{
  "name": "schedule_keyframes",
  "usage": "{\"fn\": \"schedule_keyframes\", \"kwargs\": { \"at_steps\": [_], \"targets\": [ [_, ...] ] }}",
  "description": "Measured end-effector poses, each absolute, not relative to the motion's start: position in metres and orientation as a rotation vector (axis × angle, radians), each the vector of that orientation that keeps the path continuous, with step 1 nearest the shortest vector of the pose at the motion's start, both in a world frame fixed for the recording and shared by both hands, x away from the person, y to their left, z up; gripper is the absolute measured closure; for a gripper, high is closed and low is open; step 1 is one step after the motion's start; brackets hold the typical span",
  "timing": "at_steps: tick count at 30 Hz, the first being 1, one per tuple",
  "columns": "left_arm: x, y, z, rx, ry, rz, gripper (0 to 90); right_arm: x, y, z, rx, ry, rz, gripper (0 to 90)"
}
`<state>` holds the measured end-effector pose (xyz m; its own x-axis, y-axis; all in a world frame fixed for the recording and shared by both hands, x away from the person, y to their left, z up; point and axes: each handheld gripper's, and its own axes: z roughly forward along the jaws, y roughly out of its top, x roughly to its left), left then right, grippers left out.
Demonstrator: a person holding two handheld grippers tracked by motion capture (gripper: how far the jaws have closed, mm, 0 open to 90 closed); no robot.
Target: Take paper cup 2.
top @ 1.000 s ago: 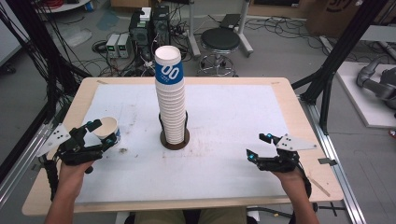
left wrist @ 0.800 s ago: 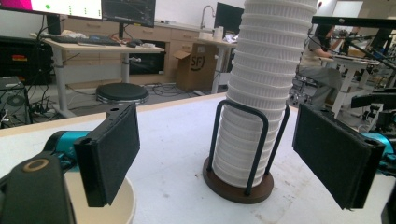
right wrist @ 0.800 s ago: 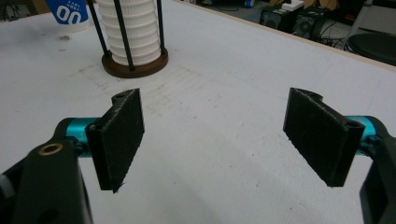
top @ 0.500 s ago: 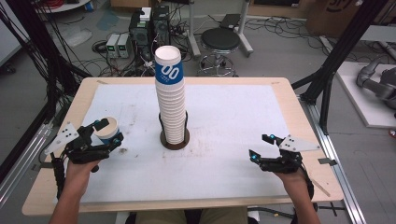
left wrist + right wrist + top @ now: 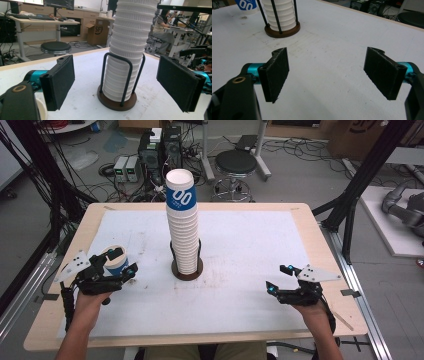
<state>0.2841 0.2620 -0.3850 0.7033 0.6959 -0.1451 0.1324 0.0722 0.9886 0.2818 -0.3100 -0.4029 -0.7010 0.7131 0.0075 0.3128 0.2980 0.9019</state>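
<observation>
A tall stack of white paper cups [image 5: 182, 230], the top one with a blue label, stands in a wire holder on a brown round base [image 5: 187, 269] at the table's middle. A single blue-labelled cup [image 5: 115, 261] stands upright at the left. My left gripper [image 5: 123, 261] is open beside it, and in the left gripper view the cup's rim [image 5: 41, 110] lies outside the left jaw. That view has the left gripper [image 5: 118, 82] facing the stack [image 5: 127, 50]. My right gripper [image 5: 277, 278] rests open and empty near the front right; in its own view the right gripper [image 5: 329, 72] holds nothing.
A white mat [image 5: 240, 245] covers the wooden table [image 5: 320, 245]. The right gripper view has the holder [image 5: 282, 27] and the single cup [image 5: 248, 5] far off at the top left. Stools, cables and black frame posts stand beyond the table.
The single cup was tilted in my left gripper a second ago; now it stands upright on the mat with the jaws wide apart. The right gripper has barely moved.
</observation>
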Motion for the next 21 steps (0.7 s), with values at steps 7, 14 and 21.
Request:
{"fn": "schedule_keyframes", "kwargs": {
  "at_steps": [7,14,21],
  "targets": [
    [0.286,0.253,-0.370,1.455,0.710,0.459,15.0,0.281,-0.312,-0.404,0.933,2.179,1.372,20.8],
    [0.290,0.246,-0.348,1.444,0.688,0.413,15.0,0.282,-0.308,-0.403,0.926,2.190,1.375,20.8],
    [0.299,0.238,-0.317,1.457,0.647,0.386,15.1,0.284,-0.307,-0.404,0.919,2.205,1.381,20.8]
  ]
}}
